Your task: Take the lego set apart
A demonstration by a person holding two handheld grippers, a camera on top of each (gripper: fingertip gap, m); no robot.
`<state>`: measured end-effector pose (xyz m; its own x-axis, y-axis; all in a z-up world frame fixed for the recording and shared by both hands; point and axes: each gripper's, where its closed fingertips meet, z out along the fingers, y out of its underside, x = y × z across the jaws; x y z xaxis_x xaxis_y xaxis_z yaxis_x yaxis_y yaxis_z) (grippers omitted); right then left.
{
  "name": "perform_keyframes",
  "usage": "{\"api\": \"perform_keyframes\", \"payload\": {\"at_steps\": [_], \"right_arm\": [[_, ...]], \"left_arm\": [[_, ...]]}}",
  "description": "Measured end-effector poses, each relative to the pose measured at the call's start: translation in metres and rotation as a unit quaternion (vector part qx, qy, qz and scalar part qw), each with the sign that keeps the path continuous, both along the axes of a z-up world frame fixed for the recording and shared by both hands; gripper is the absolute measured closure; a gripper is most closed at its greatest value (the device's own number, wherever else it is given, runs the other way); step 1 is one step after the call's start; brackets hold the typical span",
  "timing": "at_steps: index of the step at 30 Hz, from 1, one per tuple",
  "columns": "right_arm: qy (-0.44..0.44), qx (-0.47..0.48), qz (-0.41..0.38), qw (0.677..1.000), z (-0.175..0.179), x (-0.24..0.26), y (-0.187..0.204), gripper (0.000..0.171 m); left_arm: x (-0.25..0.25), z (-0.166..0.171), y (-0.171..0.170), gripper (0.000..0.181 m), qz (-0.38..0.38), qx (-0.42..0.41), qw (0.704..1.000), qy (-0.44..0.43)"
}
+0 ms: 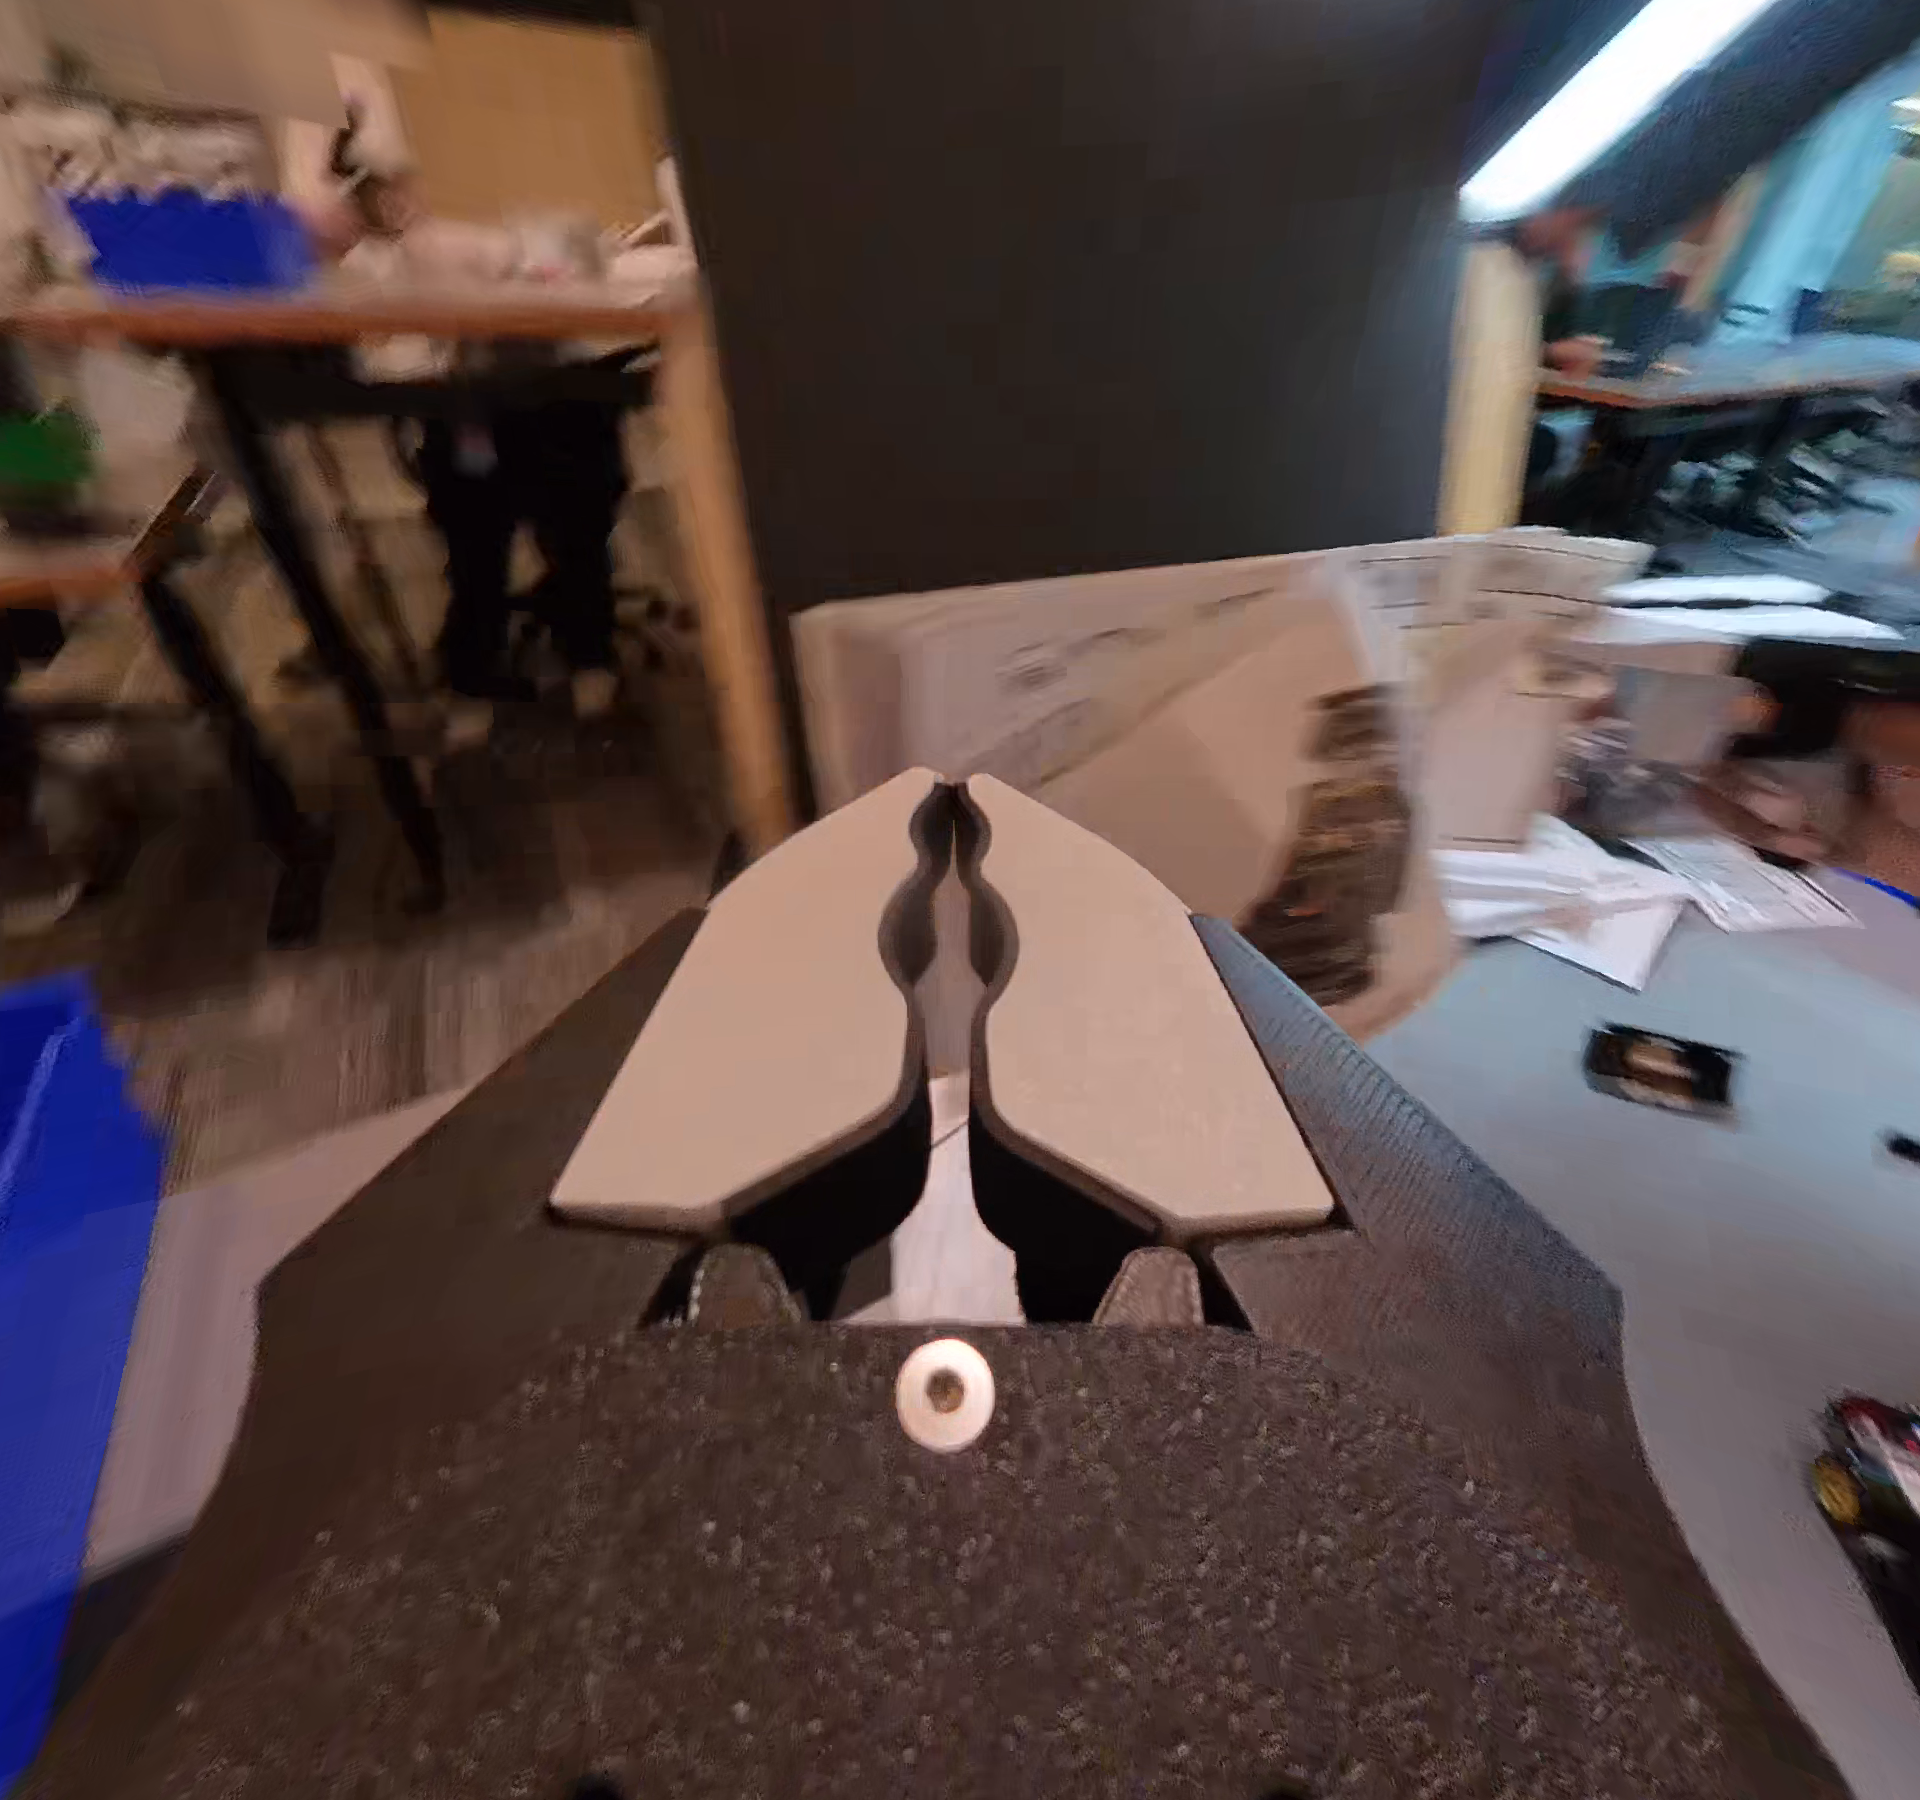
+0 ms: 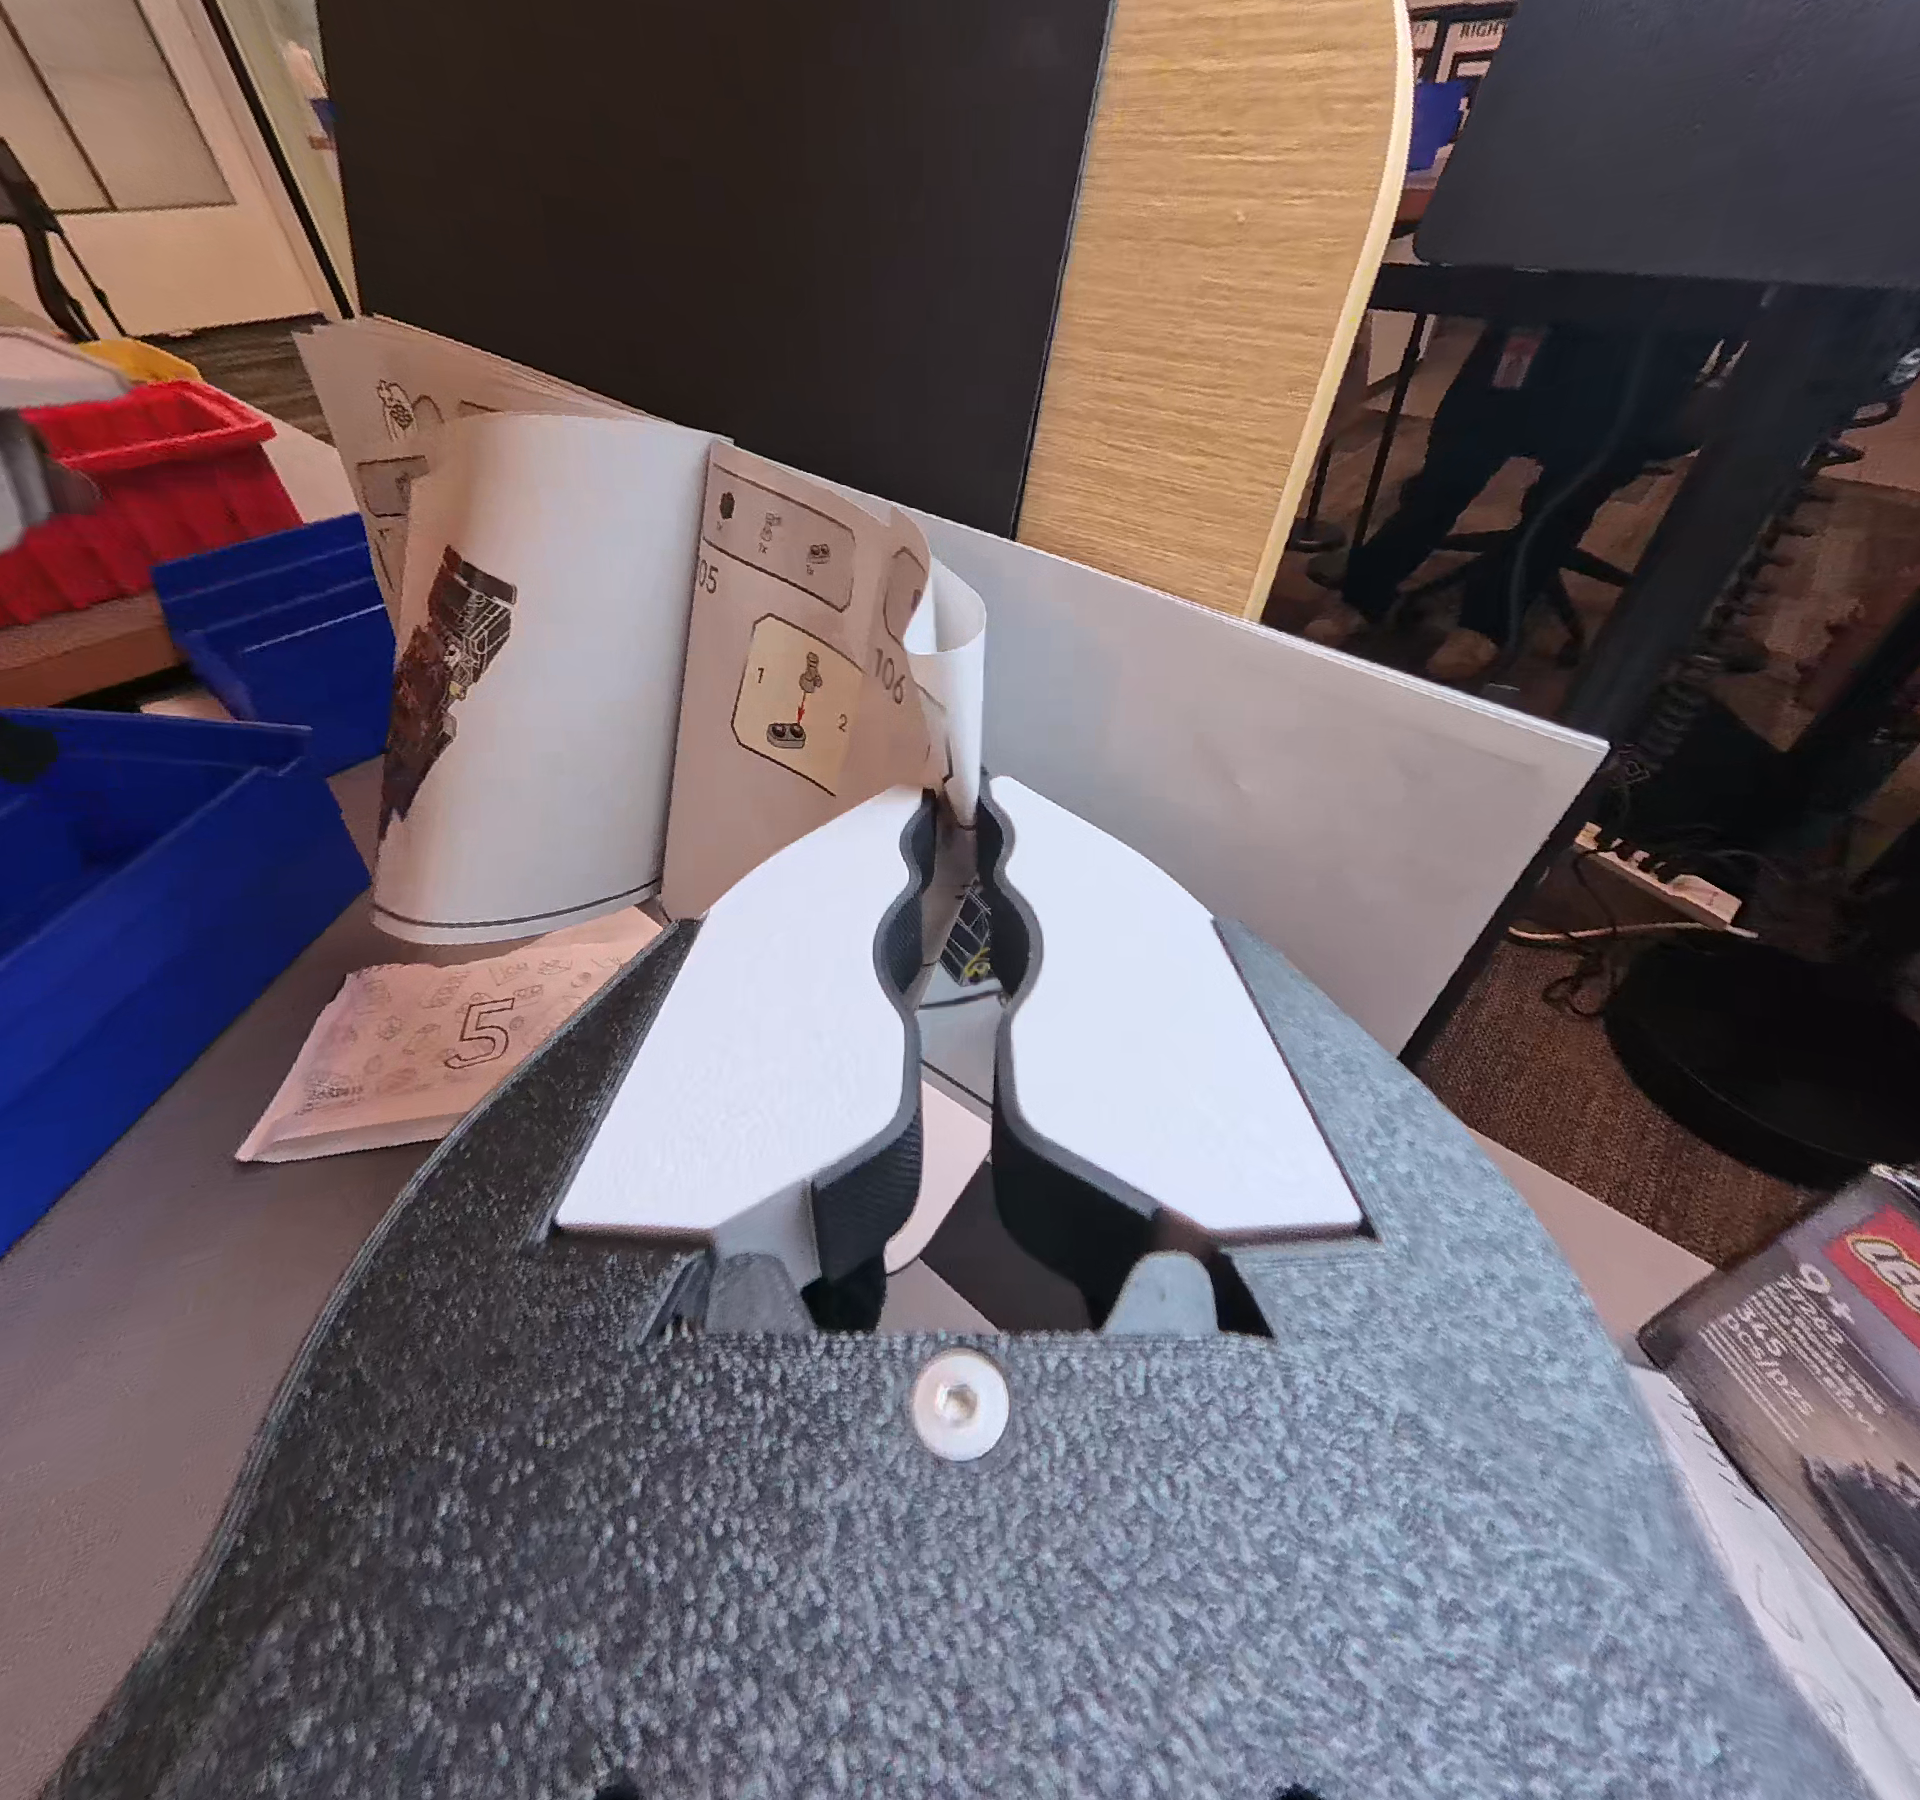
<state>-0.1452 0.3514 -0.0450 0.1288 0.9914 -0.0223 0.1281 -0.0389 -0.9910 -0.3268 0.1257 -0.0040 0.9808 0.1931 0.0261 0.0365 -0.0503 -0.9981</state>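
Observation:
My left gripper (image 1: 952,794) is shut with its tips touching and nothing between them, held above the grey table (image 1: 1507,1179); this view is blurred. A dark lego model (image 1: 1870,1480) shows partly at the right edge, and a small black piece (image 1: 1662,1070) lies on the table. My right gripper (image 2: 958,800) is shut on the curled edge of a page (image 2: 951,670) of the open instruction booklet (image 2: 540,670), which stands against a white board (image 2: 1299,774). The booklet also shows in the left wrist view (image 1: 1143,711).
Blue bins (image 2: 135,919) and a red bin (image 2: 156,483) stand at the left. A numbered paper bag (image 2: 436,1044) lies flat in front of the booklet. The dark lego box (image 2: 1818,1355) is at the right edge. Loose papers (image 1: 1610,877) lie behind. A dark partition (image 2: 707,171) rises at the back. The dark lego model (image 1: 1870,1480) is about 30 cm from my right fingertips and 40 cm from my left.

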Motion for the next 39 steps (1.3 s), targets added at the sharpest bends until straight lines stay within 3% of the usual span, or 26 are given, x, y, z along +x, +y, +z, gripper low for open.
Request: {"api": "perform_keyframes", "payload": {"at_steps": [3, 7, 11, 15, 20, 27, 29, 32, 34, 36, 39], "right_arm": [[0.005, 0.006, 0.002, 1.000, 0.004, 0.003, -0.001, 0.164], [-0.002, 0.013, -0.021, 1.000, 0.004, 0.009, 0.011, 0.164], [0.000, -0.001, -0.038, 0.999, 0.001, 0.016, 0.023, 0.165], [-0.003, -0.041, -0.057, 0.997, -0.016, 0.031, 0.036, 0.160], [0.011, -0.113, 0.014, 0.993, -0.052, 0.038, 0.008, 0.150], [0.040, 0.017, 0.123, 0.991, -0.030, 0.010, -0.078, 0.150], [0.048, 0.020, 0.077, 0.996, -0.027, 0.004, -0.071, 0.152], [0.079, -0.035, -0.097, 0.992, -0.033, 0.014, -0.021, 0.151], [0.080, -0.068, -0.169, 0.980, -0.047, 0.022, 0.000, 0.146], [0.066, -0.099, -0.170, 0.978, -0.059, 0.016, 0.005, 0.138], [0.064, -0.131, -0.156, 0.977, -0.061, 0.006, 0.008, 0.142]], "left_arm": [[0.082, 0.008, 0.031, 0.177, -0.109, -0.029, 0.990, 0.080], [0.151, -0.008, 0.083, 0.169, -0.166, -0.094, 0.966, 0.176], [0.167, -0.039, 0.138, 0.167, -0.162, -0.187, 0.946, 0.208], [0.164, -0.042, 0.169, 0.169, -0.154, -0.203, 0.950, 0.181], [0.149, -0.051, 0.177, 0.167, -0.124, -0.228, 0.944, 0.201], [0.147, -0.048, 0.168, 0.168, -0.116, -0.209, 0.948, 0.209], [0.144, -0.050, 0.165, 0.168, -0.113, -0.211, 0.948, 0.210], [0.140, -0.053, 0.160, 0.168, -0.111, -0.211, 0.948, 0.211], [0.138, -0.055, 0.157, 0.168, -0.110, -0.214, 0.947, 0.211], [0.136, -0.057, 0.156, 0.168, -0.111, -0.214, 0.947, 0.213], [0.138, -0.057, 0.155, 0.169, -0.118, -0.210, 0.947, 0.212]]}}
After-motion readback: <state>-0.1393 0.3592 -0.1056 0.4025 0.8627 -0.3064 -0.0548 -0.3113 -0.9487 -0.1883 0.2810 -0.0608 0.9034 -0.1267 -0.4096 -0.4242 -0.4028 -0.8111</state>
